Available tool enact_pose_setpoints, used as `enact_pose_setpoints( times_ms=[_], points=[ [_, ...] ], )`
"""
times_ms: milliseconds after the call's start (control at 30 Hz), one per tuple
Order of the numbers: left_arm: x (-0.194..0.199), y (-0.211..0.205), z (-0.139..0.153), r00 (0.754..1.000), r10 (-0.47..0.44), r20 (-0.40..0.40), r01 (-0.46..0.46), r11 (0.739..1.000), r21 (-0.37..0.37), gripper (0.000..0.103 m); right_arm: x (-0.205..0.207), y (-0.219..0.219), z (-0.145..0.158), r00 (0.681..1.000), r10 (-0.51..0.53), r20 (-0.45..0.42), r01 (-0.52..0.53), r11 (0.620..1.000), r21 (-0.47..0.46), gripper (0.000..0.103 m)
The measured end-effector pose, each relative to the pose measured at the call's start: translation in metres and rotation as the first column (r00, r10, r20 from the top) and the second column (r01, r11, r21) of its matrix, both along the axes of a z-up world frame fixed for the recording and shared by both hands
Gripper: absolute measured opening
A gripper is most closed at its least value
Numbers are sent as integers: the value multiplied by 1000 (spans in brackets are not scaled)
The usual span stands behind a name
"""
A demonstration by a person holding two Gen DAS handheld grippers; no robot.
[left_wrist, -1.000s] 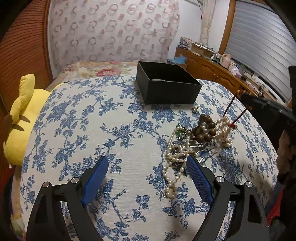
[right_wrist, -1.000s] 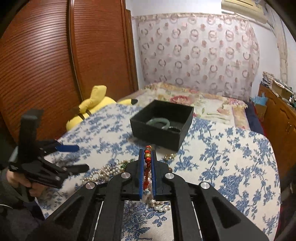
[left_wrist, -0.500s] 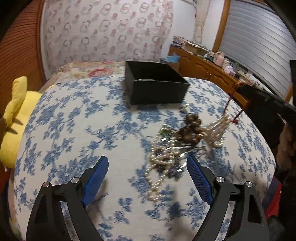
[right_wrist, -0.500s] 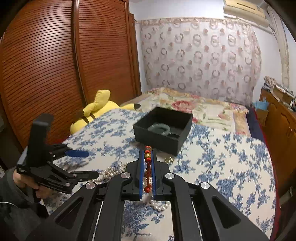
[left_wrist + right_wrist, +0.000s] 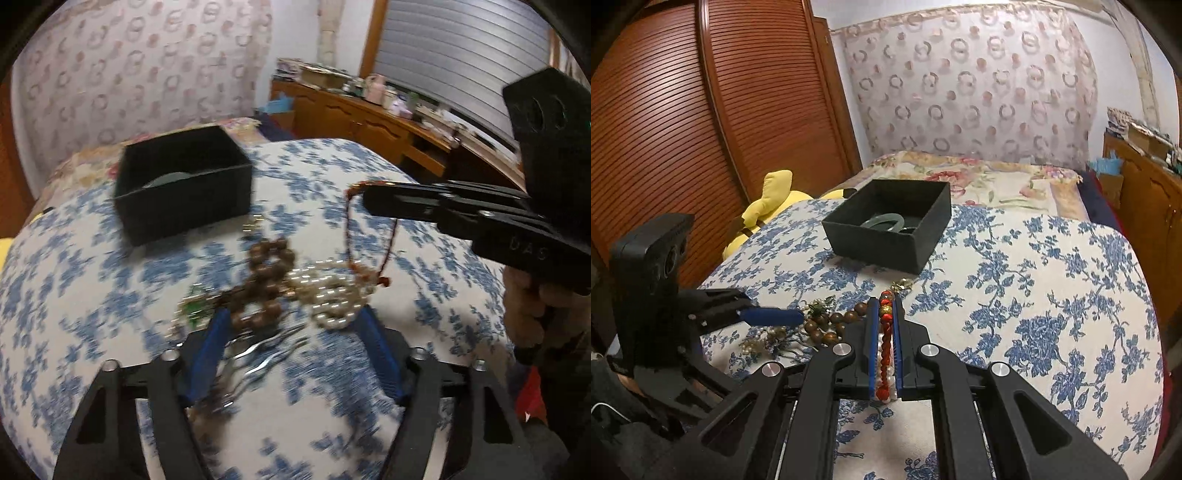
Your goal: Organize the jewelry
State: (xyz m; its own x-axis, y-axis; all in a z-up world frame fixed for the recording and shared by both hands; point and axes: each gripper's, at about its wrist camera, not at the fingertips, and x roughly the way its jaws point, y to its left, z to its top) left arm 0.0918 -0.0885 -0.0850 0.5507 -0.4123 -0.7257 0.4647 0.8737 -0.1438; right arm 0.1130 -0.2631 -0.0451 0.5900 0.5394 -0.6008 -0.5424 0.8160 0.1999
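Observation:
A black open box [image 5: 890, 229] with a green bangle [image 5: 882, 223] inside stands on the blue-flowered cloth; it also shows in the left wrist view [image 5: 184, 188]. My right gripper [image 5: 885, 314] is shut on a red bead necklace [image 5: 884, 343] that hangs from it above the pile [image 5: 351, 236]. My left gripper [image 5: 291, 325] is open, low over a tangled pile: brown wooden beads [image 5: 266, 273], pearl strands [image 5: 332, 295], a green piece [image 5: 194, 306] and silver chains [image 5: 258, 354].
A yellow plush toy [image 5: 764, 210] lies at the cloth's left edge by a wooden slatted wardrobe [image 5: 683, 129]. A wooden cabinet [image 5: 369, 122] with clutter runs along the right wall. A small gold item [image 5: 903, 284] lies before the box.
My left gripper has moved forward and right, so its open jaws now straddle the jewelry pile. My right gripper has lifted the red necklace higher off the pile.

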Motion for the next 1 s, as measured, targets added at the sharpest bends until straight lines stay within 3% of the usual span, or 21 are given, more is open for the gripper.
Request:
enact_pose_setpoints(
  times_ms=[167, 367, 467, 533, 633, 700, 1000],
  points=[
    [-1, -21, -1, 998, -70, -7, 70, 997, -10, 53, 4, -7, -6, 1000, -17, -26, 17, 1000, 21, 8],
    [2, -40, -9, 995, -98, -5, 98, 994, 56, 48, 6, -11, -5, 999, -20, -31, 21, 999, 31, 8],
    [5, -43, -14, 995, -95, -8, 95, 991, 98, 38, 7, -13, -3, 999, -23, -29, 24, 999, 34, 8],
    [6, -44, -14, 996, -94, -6, 94, 990, 106, 24, 7, -13, -2, 999, -25, -27, 26, 999, 35, 8],
    [3, -38, -8, 995, -102, 7, 102, 992, 71, 19, 8, -15, -4, 999, -27, -32, 28, 999, 35, 8],
    [1, -35, -2, 994, -104, 18, 103, 993, 53, 7, 8, -14, -6, 999, -26, -39, 28, 999, 35, 8],
    [-1, -12, 38, 992, -54, 110, 54, 999, -1, 6, 5, -12, -6, 999, -22, -37, 23, 999, 41, 8]
  ],
)
